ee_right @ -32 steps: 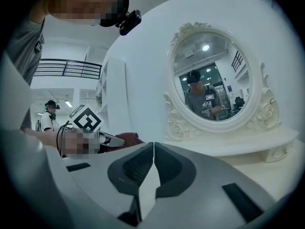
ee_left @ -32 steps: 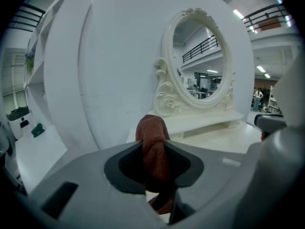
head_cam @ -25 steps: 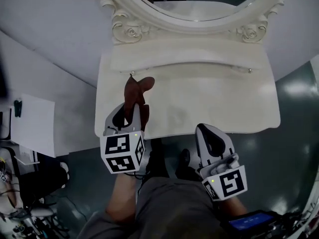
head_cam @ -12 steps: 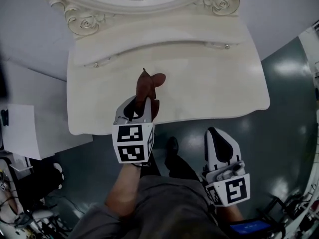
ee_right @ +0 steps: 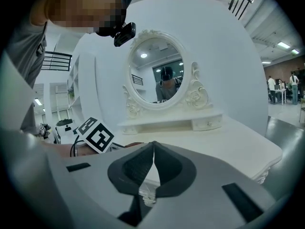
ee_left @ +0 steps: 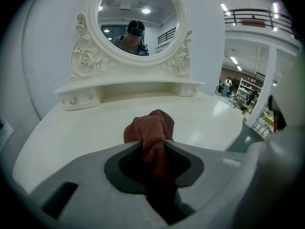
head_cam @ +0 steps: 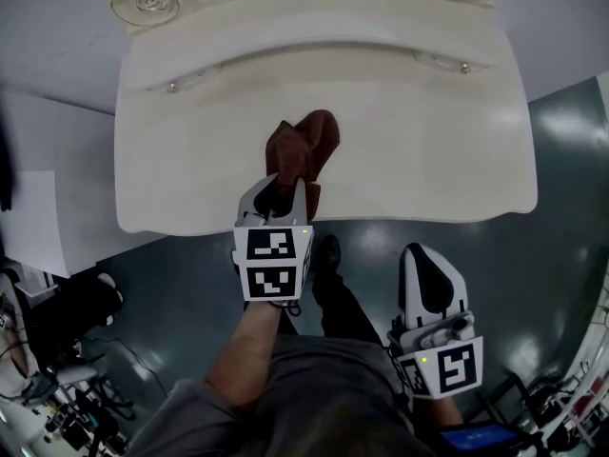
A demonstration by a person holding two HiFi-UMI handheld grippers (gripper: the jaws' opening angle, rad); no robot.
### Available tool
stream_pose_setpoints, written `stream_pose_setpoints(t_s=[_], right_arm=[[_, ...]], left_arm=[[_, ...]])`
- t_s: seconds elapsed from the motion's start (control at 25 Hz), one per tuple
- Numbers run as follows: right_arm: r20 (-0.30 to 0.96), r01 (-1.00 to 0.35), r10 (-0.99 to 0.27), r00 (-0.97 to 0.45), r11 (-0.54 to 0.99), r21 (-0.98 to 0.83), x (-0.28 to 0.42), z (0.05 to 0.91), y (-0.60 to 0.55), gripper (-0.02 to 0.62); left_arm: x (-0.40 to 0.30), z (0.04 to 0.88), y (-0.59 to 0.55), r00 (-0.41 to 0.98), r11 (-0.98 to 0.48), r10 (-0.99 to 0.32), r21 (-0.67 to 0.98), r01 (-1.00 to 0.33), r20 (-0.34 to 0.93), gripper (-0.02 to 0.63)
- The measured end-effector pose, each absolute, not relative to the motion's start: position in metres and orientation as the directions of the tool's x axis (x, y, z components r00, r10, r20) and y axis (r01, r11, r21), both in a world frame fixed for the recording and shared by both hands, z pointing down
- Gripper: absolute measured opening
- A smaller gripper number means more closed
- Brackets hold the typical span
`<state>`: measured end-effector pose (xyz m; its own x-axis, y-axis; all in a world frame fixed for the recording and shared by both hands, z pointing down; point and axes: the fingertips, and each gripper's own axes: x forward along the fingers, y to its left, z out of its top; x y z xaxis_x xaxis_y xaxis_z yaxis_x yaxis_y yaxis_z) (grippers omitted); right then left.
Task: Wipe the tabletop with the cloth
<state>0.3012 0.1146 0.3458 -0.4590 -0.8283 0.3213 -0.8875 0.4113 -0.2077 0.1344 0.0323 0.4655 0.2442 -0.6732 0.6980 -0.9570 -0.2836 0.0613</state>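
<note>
Since the earlier frame the left claw (head_cam: 278,190) has carried the cloth (head_cam: 303,146) from the front-left edge of the table (head_cam: 428,131) inward toward its middle. The right claw (head_cam: 425,260) has dropped back off the edge and now hangs over the floor (head_cam: 552,255).

The left claw is clamped on the brown cloth. One end is pinched between the pads, and the free end bunches ahead of the tips, low over the table. It seems to rest there, though contact cannot be confirmed. Holding the cloth by one end leaves a loose wad in front to serve as the wiping face, and the claw's downward tilt suits pressing that wad onto the surface.

The right claw has its jaws together on nothing. Kept clear of the table, it probably leaves the wiping path free.

No brand, label or readable writing shows. The only print is the black-and-white square patterns on the marker cubes (head_cam: 273,263).
</note>
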Motion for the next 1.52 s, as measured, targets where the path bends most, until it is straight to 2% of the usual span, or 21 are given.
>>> stream_pose_setpoints(t_s=[0.36, 0.8, 1.52], right_arm=[[0.359, -0.864, -0.786, -0.503, 0.458, -0.207, 0.278, 0.361, 0.117, 0.015], [0.371, -0.838, -0.753, -0.544, 0.509, -0.196, 0.230, 0.362, 0.119, 0.015], [0.384, -0.764, -0.669, -0.636, 0.615, -0.194, 0.083, 0.359, 0.121, 0.015]], left_arm=[[0.123, 0.480, 0.037, 0.245, -0.280, -0.684, 0.063, -0.958, 0.687, 0.100], [0.065, 0.481, 0.047, 0.208, -0.216, -0.697, 0.076, -0.973, 0.686, 0.100], [-0.069, 0.483, 0.077, 0.172, -0.120, -0.702, 0.123, -0.985, 0.691, 0.100]])
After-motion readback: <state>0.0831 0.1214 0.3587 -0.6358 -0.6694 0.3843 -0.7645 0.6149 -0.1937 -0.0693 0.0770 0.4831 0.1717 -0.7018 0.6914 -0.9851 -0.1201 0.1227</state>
